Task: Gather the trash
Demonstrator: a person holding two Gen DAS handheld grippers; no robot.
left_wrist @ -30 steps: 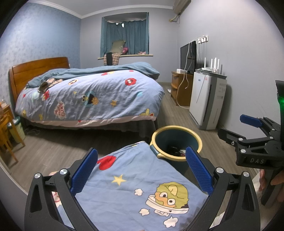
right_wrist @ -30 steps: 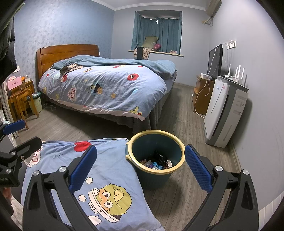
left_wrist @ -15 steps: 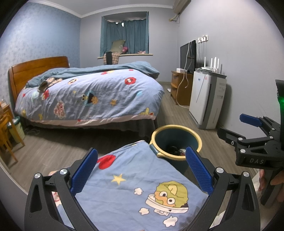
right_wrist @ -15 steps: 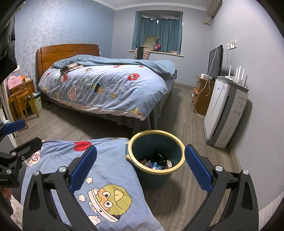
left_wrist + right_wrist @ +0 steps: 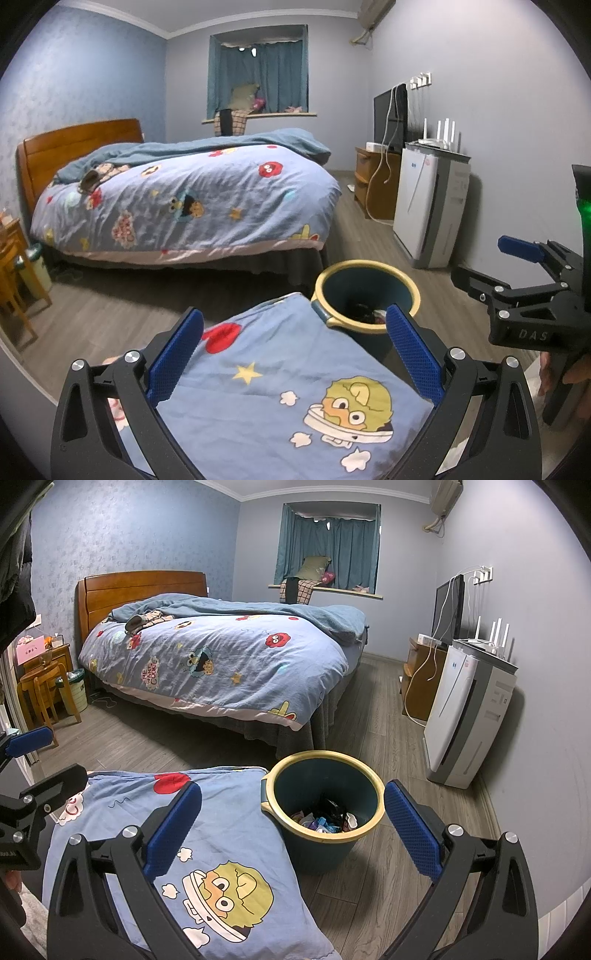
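Note:
A dark teal bin with a yellow rim (image 5: 360,832) (image 5: 334,271) stands on the wood floor beside a low surface covered with a blue cartoon-print cloth (image 5: 229,867) (image 5: 280,384). Several crumpled wrappers (image 5: 325,819) lie at the bin's bottom. My right gripper (image 5: 291,825) is open with nothing between its blue pads; it hovers above the bin and the cloth's edge. My left gripper (image 5: 293,352) is also open and empty, held over the cloth with the bin just beyond its right finger. Each gripper shows at the edge of the other's view.
A large bed with a cartoon duvet (image 5: 221,664) fills the middle of the room. A white air purifier (image 5: 465,716) with a router on top, a wooden TV cabinet (image 5: 421,679) and trailing cables line the right wall. A wooden stool and small bin (image 5: 74,690) stand at the left.

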